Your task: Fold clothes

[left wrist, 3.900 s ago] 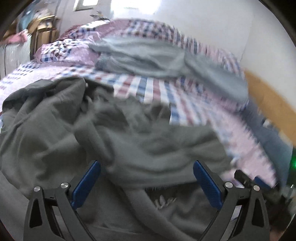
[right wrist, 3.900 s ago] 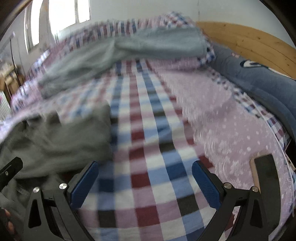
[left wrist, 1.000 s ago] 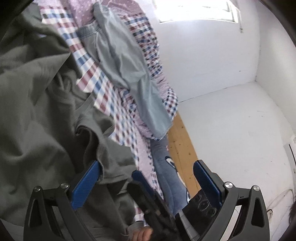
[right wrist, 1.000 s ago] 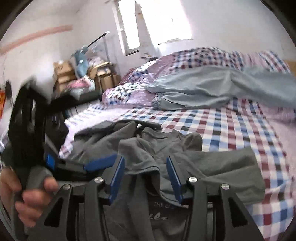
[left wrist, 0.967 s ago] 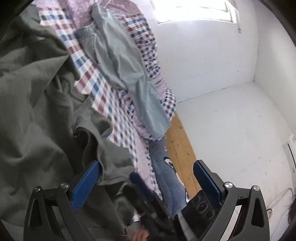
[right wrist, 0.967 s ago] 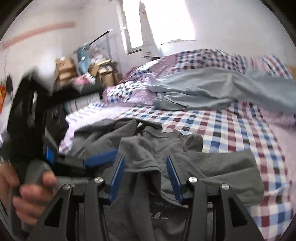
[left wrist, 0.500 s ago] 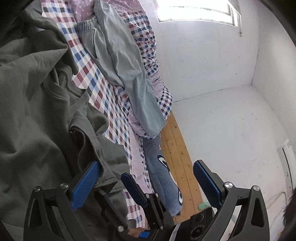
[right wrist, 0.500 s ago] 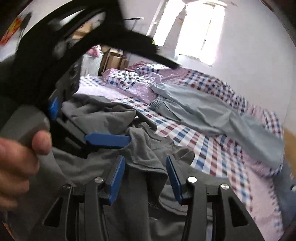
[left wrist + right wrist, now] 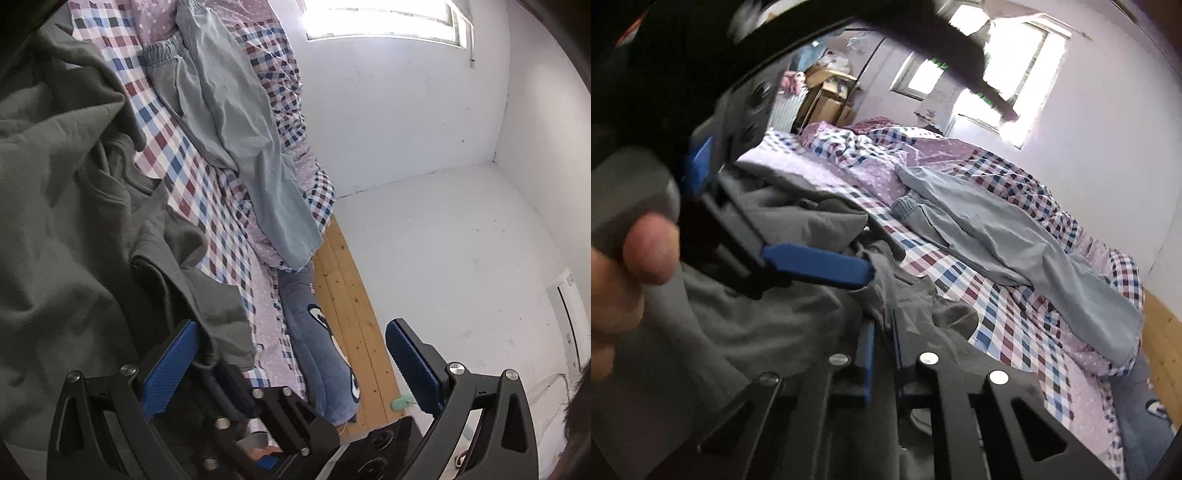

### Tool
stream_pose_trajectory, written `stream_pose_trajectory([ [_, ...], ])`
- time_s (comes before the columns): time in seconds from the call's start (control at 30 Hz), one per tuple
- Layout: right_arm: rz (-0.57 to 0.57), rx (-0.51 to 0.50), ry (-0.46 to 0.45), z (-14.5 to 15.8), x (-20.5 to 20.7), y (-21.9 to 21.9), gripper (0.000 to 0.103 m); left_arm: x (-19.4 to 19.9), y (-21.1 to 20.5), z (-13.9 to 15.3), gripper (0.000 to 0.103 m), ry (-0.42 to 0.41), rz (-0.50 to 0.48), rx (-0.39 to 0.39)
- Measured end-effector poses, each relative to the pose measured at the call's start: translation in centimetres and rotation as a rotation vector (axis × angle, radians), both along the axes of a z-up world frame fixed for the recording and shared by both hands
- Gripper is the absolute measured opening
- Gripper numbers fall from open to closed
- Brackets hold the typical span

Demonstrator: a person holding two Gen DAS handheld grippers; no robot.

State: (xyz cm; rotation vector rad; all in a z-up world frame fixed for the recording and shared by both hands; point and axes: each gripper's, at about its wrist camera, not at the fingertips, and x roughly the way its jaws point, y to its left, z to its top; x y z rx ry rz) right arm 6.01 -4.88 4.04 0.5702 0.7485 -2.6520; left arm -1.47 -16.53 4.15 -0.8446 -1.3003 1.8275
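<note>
Grey T-shirt [image 9: 798, 325] pinched in right gripper's [image 9: 882, 354] jaws; left gripper [image 9: 291, 354] tilted, jaws wide.

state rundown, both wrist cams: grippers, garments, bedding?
left gripper: open, empty, beside shirt edge
right gripper: shut on dark grey shirt
dark grey shirt: crumpled, unfolded, one fold pinched
light grey trousers: spread out on bed, unfolded
checked bedsheet: rumpled
blue pillow: lying along headboard

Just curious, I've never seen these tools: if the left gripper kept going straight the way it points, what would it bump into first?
Probably the blue pillow at the bed's edge, with the wooden headboard just behind it. The left gripper is open; depth is hard to judge.
</note>
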Motion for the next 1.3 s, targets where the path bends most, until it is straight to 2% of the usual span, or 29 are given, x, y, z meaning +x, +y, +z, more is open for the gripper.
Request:
stream_pose_trajectory([
  [0.2,-0.019,-0.074,-0.020,0.7,-0.3,0.6,0.005,-0.5,-0.2,-1.5,0.102,-0.108,-0.001,-0.079],
  [0.37,-0.012,-0.116,-0.032,1.3,-0.2,0.6,0.005,-0.4,-0.1,-1.9,0.102,-0.130,0.006,-0.117],
  [0.57,0.086,-0.090,-0.094,0.7,0.3,-0.7,0.005,-0.4,0.0,-2.3,0.102,-0.156,0.014,-0.162],
  [0.67,0.111,-0.085,-0.094,0.6,0.8,-1.1,0.005,-0.3,0.0,-2.5,0.088,-0.169,0.018,-0.185],
  [0.73,0.116,-0.097,-0.097,0.7,0.9,-1.1,0.005,-0.3,0.0,-2.7,0.074,-0.179,0.023,-0.203],
  [0.87,0.136,-0.108,-0.141,0.4,0.8,-1.1,0.005,-0.3,-0.2,-3.1,0.062,-0.205,0.045,-0.249],
  [0.93,0.138,-0.102,-0.148,0.3,0.9,-1.2,0.005,-0.3,-0.4,-3.2,0.046,-0.217,0.062,-0.272],
  [0.97,0.139,-0.101,-0.150,0.3,1.0,-1.3,0.005,-0.3,-0.5,-3.3,0.042,-0.222,0.069,-0.282],
  [1.03,0.132,-0.104,-0.155,0.2,1.0,-1.2,0.005,-0.3,-0.8,-3.5,0.021,-0.235,0.083,-0.304],
  [1.07,0.127,-0.107,-0.160,0.2,0.9,-1.1,0.006,-0.3,-0.9,-3.7,0.020,-0.241,0.089,-0.314],
  [1.1,0.120,-0.112,-0.167,0.2,0.9,-0.9,0.011,-0.3,-0.9,-3.8,0.018,-0.244,0.094,-0.318],
  [1.17,0.104,-0.157,-0.199,0.3,0.6,0.0,0.029,-0.3,-1.0,-3.8,0.014,-0.241,0.102,-0.321],
  [1.2,0.096,-0.187,-0.218,0.4,0.4,0.5,0.042,-0.3,-1.0,-3.7,0.011,-0.237,0.107,-0.324],
  [1.3,0.055,-0.290,-0.252,0.9,-0.2,2.8,0.046,-0.2,-1.1,-3.3,0.004,-0.219,0.126,-0.336],
])
